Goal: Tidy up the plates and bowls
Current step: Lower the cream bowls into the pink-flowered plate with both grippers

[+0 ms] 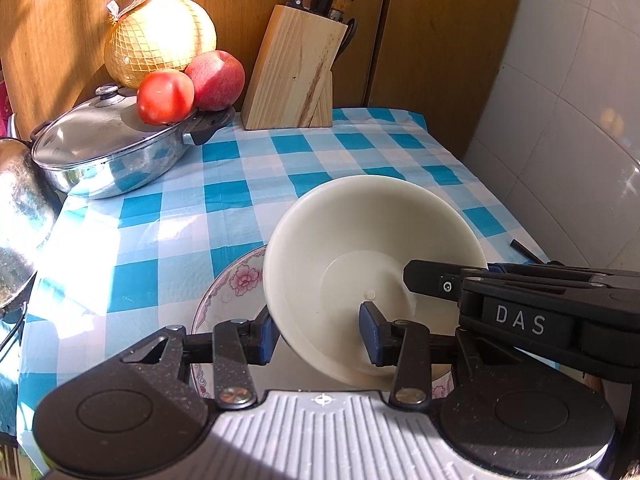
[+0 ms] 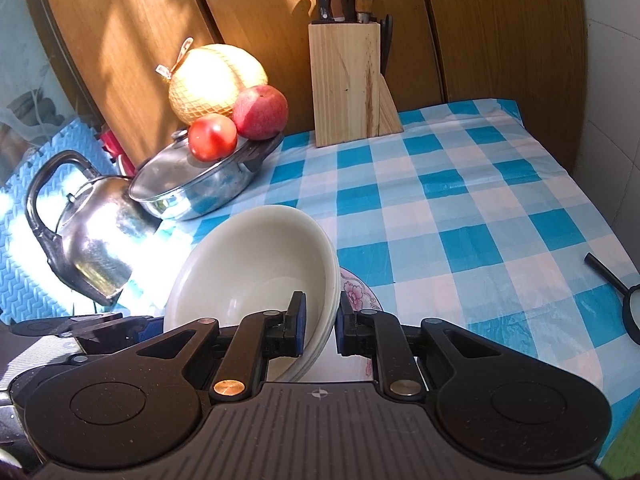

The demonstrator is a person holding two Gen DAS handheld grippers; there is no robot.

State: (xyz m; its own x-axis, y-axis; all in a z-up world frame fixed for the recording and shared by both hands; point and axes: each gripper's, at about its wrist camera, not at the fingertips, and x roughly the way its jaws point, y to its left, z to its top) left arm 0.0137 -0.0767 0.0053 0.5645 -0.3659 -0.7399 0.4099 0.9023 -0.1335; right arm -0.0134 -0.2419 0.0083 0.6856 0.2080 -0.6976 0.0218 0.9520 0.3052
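A white bowl (image 1: 360, 232), the top of a small nested stack (image 2: 248, 264), is tilted over a floral plate (image 1: 228, 292) on the blue checked tablecloth (image 1: 320, 160). My right gripper (image 2: 320, 322) is shut on the stack's right rim, one pad inside and one outside. It enters the left wrist view from the right. My left gripper (image 1: 318, 334) is open and straddles the bowl's left wall. Its left pad lies against the outside and its right pad sits apart inside the bowl. Most of the plate (image 2: 360, 296) is hidden under the bowls.
A lidded steel pot (image 1: 108, 156) stands at the back left, with a tomato (image 1: 164, 96), an apple (image 1: 216, 80) and a netted pomelo (image 1: 160, 36) behind it. A kettle (image 2: 92, 240) is further left. A knife block (image 1: 296, 72) stands at the back and a magnifying glass (image 2: 628, 304) lies at right.
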